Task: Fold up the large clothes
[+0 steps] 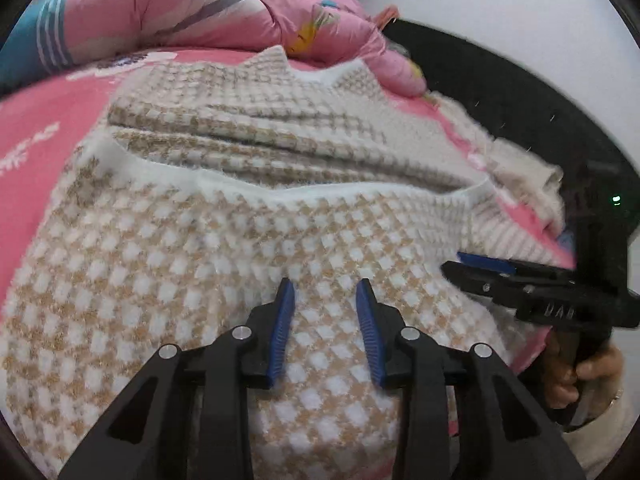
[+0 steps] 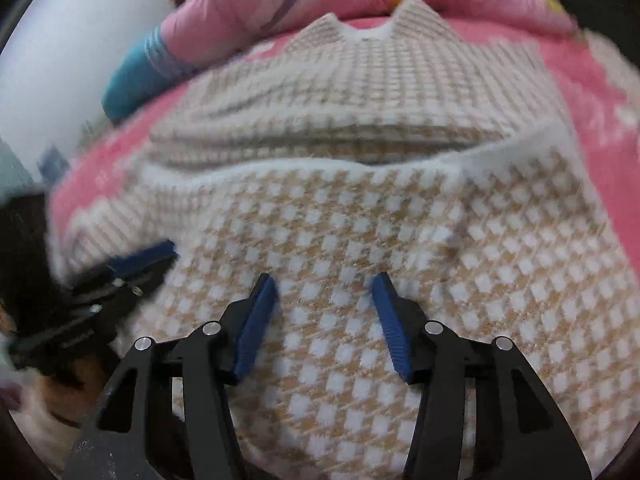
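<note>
A large beige-and-white checked knit garment (image 1: pixel 224 264) lies on the pink bed, its near half folded over the far half along a white hem (image 1: pixel 248 184). My left gripper (image 1: pixel 325 284) hovers over the near layer, open, with nothing between its blue pads. In the right wrist view the same garment (image 2: pixel 360 240) fills the frame, and my right gripper (image 2: pixel 324 278) stands open above it, pads clear of the cloth. From the left wrist camera the right gripper (image 1: pixel 464 262) shows at the garment's right edge. The left gripper (image 2: pixel 170 251) shows at the left edge in the right wrist view.
A bunched pink quilt (image 1: pixel 224 12) lies along the far side of the bed, with a teal striped cushion (image 2: pixel 132 80) beside it. The pink sheet (image 1: pixel 36 152) shows around the garment. A hand (image 1: pixel 576 372) holds the right gripper's handle. A white wall stands behind.
</note>
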A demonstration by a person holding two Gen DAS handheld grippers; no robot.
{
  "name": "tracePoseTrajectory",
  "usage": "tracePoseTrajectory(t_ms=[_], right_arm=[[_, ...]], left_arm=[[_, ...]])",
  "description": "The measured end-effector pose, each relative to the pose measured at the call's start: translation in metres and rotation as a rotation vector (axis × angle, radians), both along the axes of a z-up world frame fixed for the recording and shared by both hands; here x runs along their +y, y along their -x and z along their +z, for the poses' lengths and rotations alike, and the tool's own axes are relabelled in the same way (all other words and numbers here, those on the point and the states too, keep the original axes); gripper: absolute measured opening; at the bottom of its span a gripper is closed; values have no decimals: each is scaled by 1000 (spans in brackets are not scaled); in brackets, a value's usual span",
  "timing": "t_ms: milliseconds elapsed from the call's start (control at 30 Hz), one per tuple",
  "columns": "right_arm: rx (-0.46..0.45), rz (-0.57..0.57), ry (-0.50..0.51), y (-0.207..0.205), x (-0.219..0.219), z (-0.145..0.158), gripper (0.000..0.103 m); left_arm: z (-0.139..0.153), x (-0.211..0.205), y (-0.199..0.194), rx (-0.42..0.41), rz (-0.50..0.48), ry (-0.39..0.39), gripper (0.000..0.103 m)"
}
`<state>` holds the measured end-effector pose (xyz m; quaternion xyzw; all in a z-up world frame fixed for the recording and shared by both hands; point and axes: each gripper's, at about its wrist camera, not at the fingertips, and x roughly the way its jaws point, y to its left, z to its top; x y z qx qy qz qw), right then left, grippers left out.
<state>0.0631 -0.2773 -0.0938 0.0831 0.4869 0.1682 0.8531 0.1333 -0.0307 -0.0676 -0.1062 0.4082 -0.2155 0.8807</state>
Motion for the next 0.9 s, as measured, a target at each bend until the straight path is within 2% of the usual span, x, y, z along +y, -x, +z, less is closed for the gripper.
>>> tracePoseTrajectory(t_ms=[67, 100, 200, 267, 333, 367, 400, 500, 600, 633, 700, 767, 867, 900], right_arm=[[-30, -8, 34, 14, 0, 18, 49], [-71, 17, 42, 27, 2, 31, 49], [-131, 91, 70, 58, 15, 46, 48], [-99, 115, 154, 62, 30, 24, 48], [-41, 100, 226, 52, 44, -10, 50], [-47, 95, 237, 48, 46, -20, 50], [-62, 86, 230, 48, 45, -20, 51], [-49, 50, 194, 58, 39, 4, 51], [-124, 53, 261, 80, 39, 24, 51], [-133, 47, 286, 84, 40, 23, 51], [-100, 23, 344, 74, 40, 2, 52], [-68, 5, 294, 64, 31, -19, 56], [-74, -8, 280, 65, 27, -5, 57], [-79, -10, 284, 68, 25, 1, 57]], left_arm=[[14, 4, 8, -19, 14, -6, 33], [24, 5, 16, -55, 3, -15, 32], [41, 0, 40, -130, -103, 18, 33], [35, -13, 50, -130, -146, -29, 36], [5, -30, 44, -49, -124, -141, 39], [-3, -33, 36, -33, -108, -136, 39], [-5, -32, 34, -40, -96, -120, 39], [12, -29, 42, -52, -77, -86, 39], [30, -14, 69, -143, -94, -131, 39], [27, -10, 72, -149, -91, -141, 41], [10, -1, 70, -102, -51, -186, 47], [-5, 5, 65, -82, -40, -155, 47], [2, -5, 70, -125, -23, -223, 47], [7, -5, 73, -128, -18, -223, 47]])
